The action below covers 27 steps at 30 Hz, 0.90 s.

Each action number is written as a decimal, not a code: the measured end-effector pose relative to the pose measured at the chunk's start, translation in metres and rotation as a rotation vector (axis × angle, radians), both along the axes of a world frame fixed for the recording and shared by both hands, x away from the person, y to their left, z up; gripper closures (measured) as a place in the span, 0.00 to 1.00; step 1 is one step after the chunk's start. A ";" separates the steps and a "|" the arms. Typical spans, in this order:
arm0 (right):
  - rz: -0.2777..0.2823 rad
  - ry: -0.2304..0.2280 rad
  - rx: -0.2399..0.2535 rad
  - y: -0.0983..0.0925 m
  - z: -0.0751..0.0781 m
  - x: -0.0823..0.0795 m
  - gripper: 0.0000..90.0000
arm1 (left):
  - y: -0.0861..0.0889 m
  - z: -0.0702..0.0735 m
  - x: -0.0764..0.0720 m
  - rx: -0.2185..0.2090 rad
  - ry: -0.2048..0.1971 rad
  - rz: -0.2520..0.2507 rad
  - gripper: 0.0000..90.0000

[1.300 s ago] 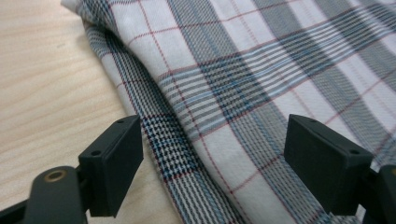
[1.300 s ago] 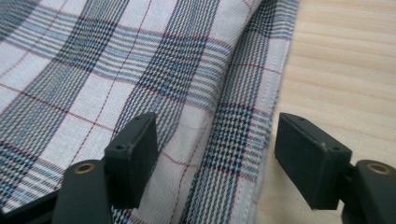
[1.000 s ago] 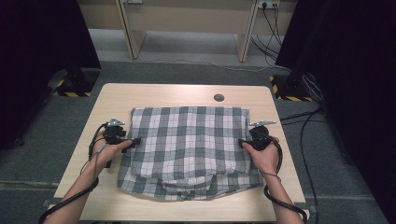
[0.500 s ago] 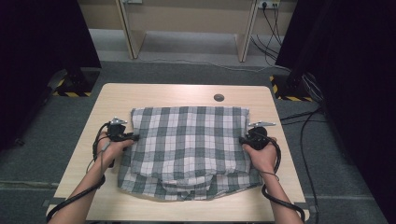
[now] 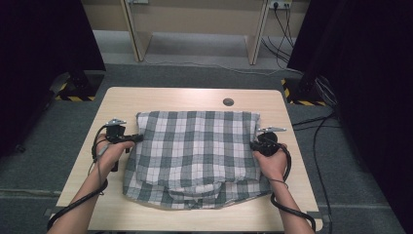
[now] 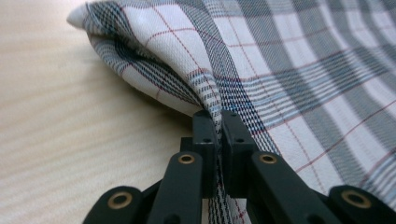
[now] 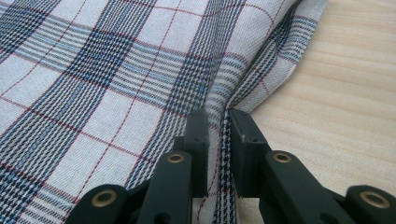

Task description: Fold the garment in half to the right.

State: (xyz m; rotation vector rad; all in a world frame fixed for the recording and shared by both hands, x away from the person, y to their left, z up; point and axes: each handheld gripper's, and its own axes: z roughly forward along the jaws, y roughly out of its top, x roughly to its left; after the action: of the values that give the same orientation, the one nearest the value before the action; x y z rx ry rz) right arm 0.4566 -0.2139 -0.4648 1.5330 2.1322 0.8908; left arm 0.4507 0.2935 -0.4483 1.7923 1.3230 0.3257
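I've got the left gripper (image 6: 218, 119) pinching the plaid cloth's (image 5: 195, 151) left edge, the right gripper (image 7: 219, 116) just closing on its right edge.

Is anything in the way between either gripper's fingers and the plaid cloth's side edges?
Nothing visible. The left gripper has just closed on a pinched fold at the plaid cloth's left edge, and the right gripper has just been closing on the right edge, fabric between its fingers. Bare table lies beyond.
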 end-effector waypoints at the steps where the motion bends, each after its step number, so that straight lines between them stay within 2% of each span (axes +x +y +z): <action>1: -0.002 0.000 -0.001 0.001 0.000 0.000 0.88 | 0.000 0.004 0.000 -0.013 -0.001 0.010 0.95; 4: -0.003 -0.008 -0.010 0.004 0.000 0.000 0.88 | -0.001 0.014 0.001 -0.034 -0.013 0.021 0.95; 10: -0.005 -0.012 -0.012 0.009 0.000 0.001 0.88 | -0.005 0.031 0.000 -0.048 -0.050 0.022 0.95; 19: -0.001 -0.028 -0.022 0.018 -0.001 0.002 0.88 | -0.011 0.057 -0.001 -0.045 -0.098 0.017 0.95; 27: 0.002 -0.034 -0.025 0.029 -0.002 0.005 0.88 | -0.014 0.073 -0.001 -0.043 -0.123 0.023 0.95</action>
State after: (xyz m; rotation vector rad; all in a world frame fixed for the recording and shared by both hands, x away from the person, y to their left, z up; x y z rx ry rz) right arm 0.4618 -0.1853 -0.4669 1.4930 2.1131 0.8813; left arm 0.4499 0.2800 -0.3758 1.6951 1.2553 0.4108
